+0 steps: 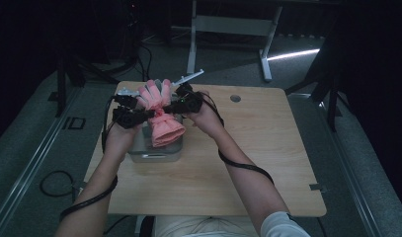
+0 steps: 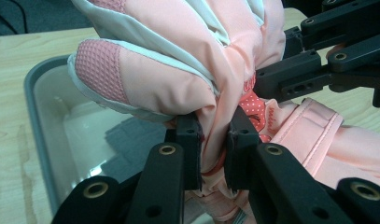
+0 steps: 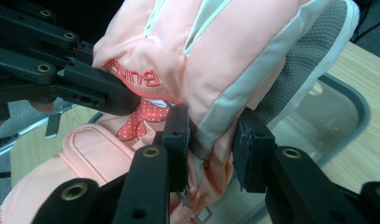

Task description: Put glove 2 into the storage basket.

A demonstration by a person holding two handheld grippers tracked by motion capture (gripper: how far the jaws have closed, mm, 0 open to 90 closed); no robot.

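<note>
A padded pink glove (image 1: 160,109) with pale grey trim is held up over a grey tray (image 1: 154,154) on the left part of the wooden table (image 1: 258,163). My left gripper (image 1: 148,113) is shut on the glove's wrist from the left, its pads (image 2: 191,149) squeezing bunched fabric (image 2: 215,135). From the right, my right gripper (image 1: 170,106) is shut on the same narrow part, pads (image 3: 178,140) pressed into the glove (image 3: 215,79). Its fingers point away from me, and the cuff (image 1: 166,132) droops toward me over the tray. The glove (image 2: 178,60) hides much of the tray (image 2: 33,121).
The tray (image 3: 351,105) looks hollow and bare where it shows. A round cable hole (image 1: 235,98) sits in the table's far side. A white table frame (image 1: 228,29) stands beyond on the floor. Cables trail from both forearms.
</note>
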